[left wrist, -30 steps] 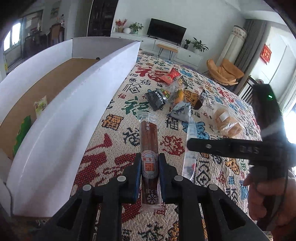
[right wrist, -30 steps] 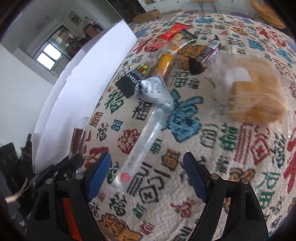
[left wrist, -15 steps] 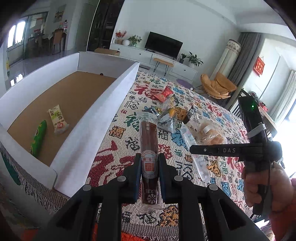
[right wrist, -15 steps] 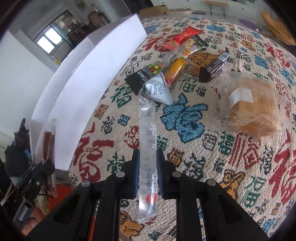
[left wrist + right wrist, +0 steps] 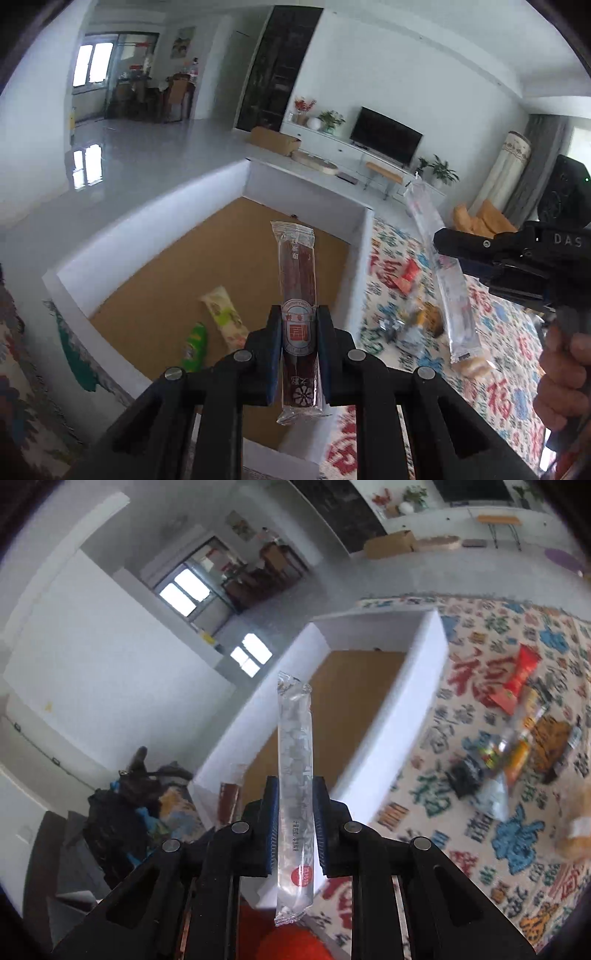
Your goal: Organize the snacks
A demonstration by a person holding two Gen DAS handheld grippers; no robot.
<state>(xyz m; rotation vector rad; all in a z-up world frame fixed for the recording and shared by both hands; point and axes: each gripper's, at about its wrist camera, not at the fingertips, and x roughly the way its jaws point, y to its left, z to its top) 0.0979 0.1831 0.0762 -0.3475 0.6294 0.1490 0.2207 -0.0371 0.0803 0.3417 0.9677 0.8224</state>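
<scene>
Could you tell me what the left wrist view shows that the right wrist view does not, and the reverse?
Only the left wrist view shows the two packets lying in the box, a green packet and a pale packet, plus the television.

Only the right wrist view shows the red wrapper clearly and a dark heap on the floor.

Both show the white box, the brown stick and the clear stick.

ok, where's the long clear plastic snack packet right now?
Clamped in the right hand-held gripper, the long clear plastic snack packet stands upright in the air, near the white cardboard box; the left wrist view shows it at right.
</scene>
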